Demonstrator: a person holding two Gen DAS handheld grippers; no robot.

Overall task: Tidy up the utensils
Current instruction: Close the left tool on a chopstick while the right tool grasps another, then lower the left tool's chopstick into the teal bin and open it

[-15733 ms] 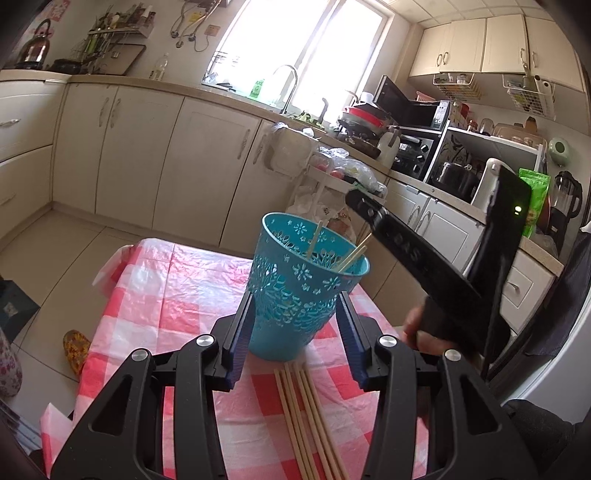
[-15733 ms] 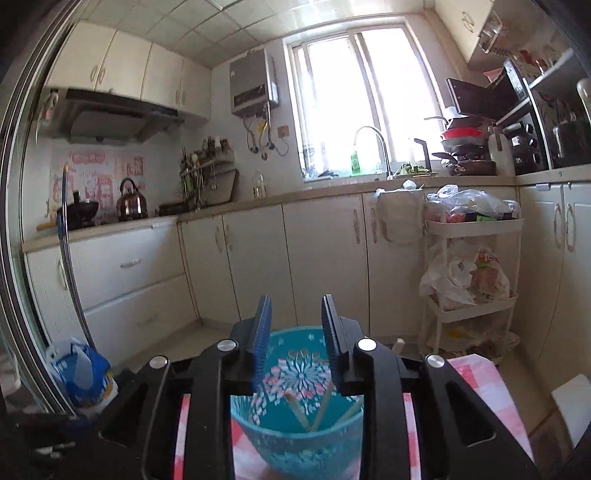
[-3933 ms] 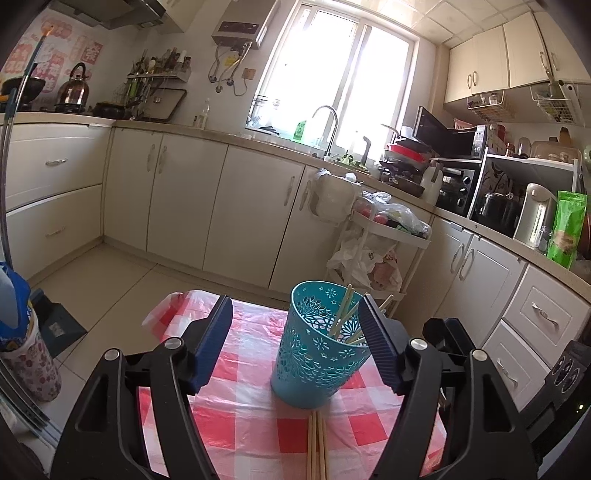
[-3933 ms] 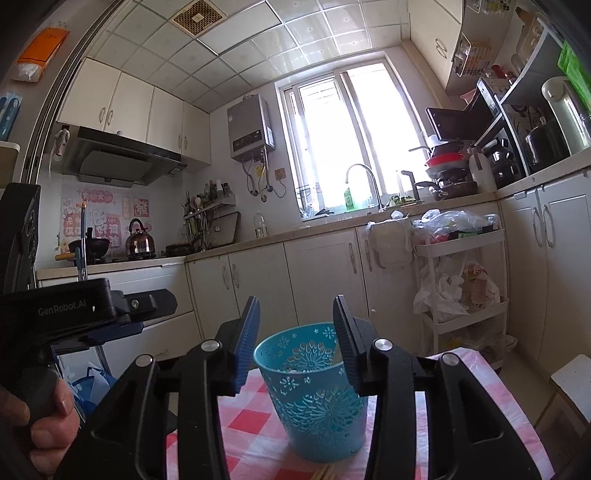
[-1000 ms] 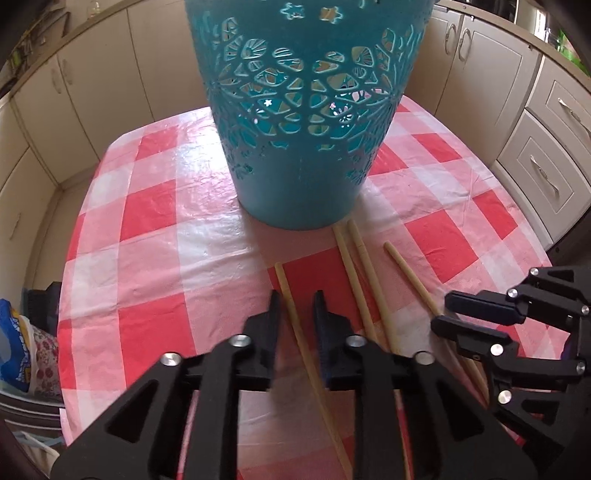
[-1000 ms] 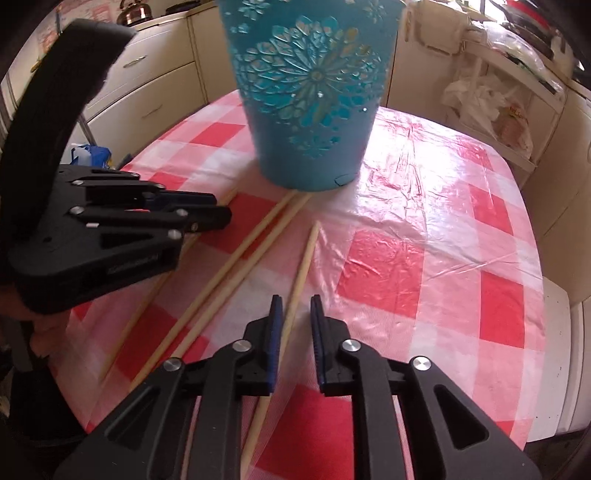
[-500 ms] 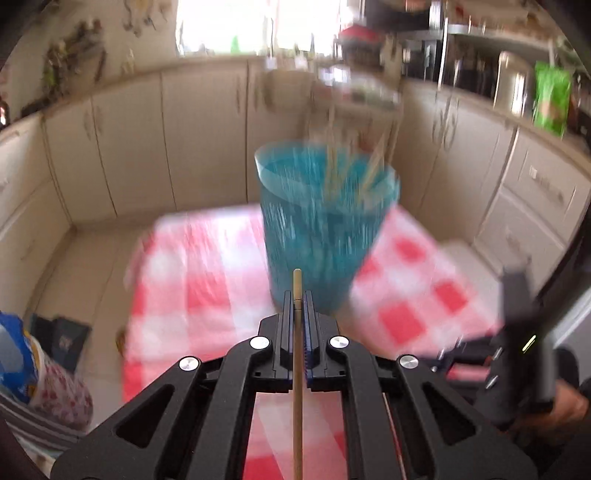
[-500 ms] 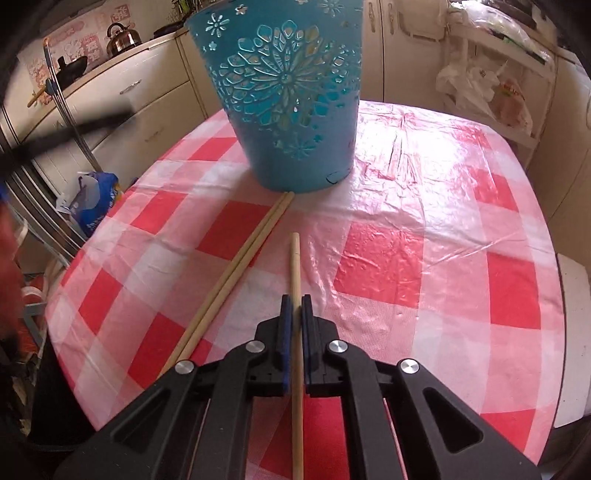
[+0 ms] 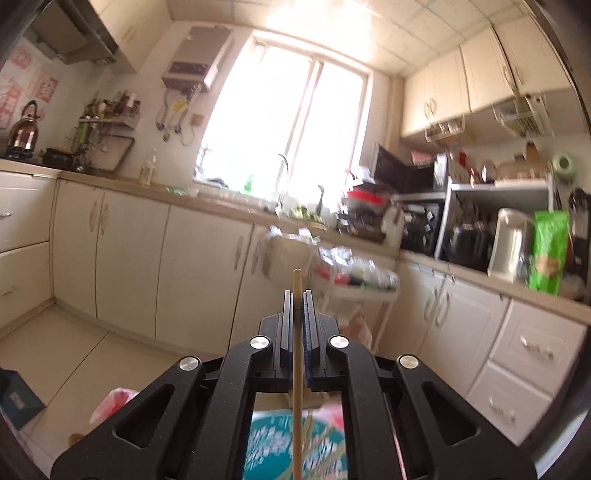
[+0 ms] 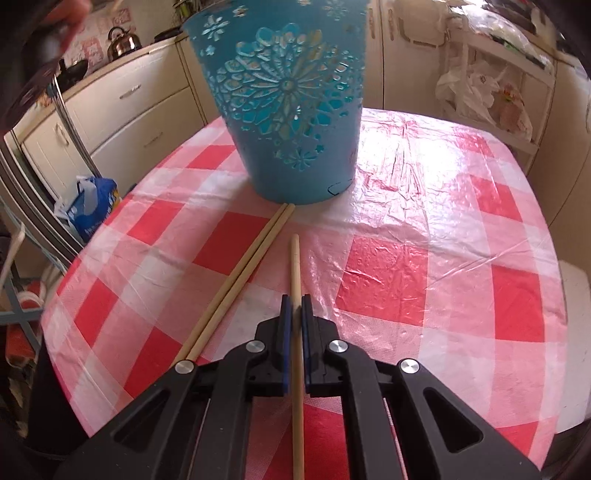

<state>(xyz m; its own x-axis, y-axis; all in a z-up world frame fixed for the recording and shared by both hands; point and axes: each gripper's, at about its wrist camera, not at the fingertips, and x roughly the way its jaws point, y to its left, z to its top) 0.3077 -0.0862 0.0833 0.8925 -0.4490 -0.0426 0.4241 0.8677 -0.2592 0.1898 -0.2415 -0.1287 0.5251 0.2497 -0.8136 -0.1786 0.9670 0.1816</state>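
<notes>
My left gripper (image 9: 297, 295) is shut on a wooden chopstick (image 9: 297, 369) and points level, high over the blue cut-out holder (image 9: 273, 446), whose rim shows low between the arms. In the right wrist view my right gripper (image 10: 295, 301) is shut on another chopstick (image 10: 294, 258), angled down just over the checked tablecloth (image 10: 424, 266). The blue holder (image 10: 288, 110) stands ahead of it, with chopsticks showing through the cut-outs. Two more chopsticks (image 10: 240, 275) lie side by side to the left, their ends touching the holder's base.
Kitchen cabinets (image 9: 199, 273) and a cluttered counter (image 9: 461, 240) surround the table. A wire cart with bags (image 10: 487, 92) stands beyond the table's far right. A blue bag (image 10: 88, 206) sits on the floor to the left. A blurred hand (image 10: 62, 18) shows at the top left.
Both grippers closed on chopsticks. My left gripper rose from the table with its chopstick and tilted up to level, over the holder. The right gripper stayed low with its chopstick.
</notes>
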